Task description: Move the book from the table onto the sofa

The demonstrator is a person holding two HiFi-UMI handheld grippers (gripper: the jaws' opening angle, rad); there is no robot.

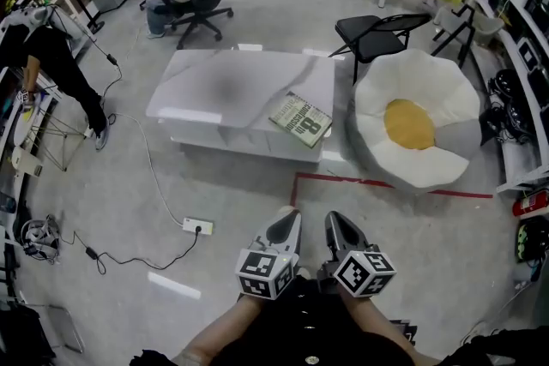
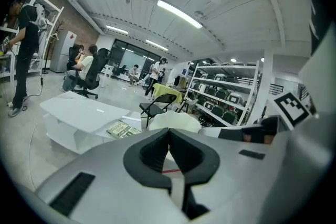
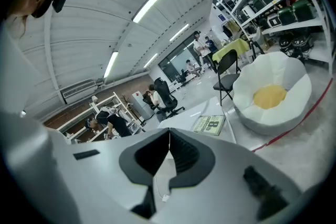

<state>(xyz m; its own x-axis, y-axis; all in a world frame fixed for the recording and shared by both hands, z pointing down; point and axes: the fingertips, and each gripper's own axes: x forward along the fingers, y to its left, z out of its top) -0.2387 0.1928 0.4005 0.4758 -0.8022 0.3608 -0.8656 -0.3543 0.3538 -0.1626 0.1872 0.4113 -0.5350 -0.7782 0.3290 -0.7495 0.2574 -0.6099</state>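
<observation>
The book [image 1: 300, 118] is olive-green, the sofa [image 1: 429, 86] white and yellow.

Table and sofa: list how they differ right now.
The table is flat, rectangular and glossy white; the sofa is a round, puffy cushion with a yellow middle. The table bears the book at its near right corner; the sofa holds nothing. Both stand on the grey floor, side by side.

Grey floor [image 1: 129, 210], red tape line [image 1: 377, 182], storage shelves [image 1: 525, 56], ceiling strip lights [image 2: 178, 13].
</observation>
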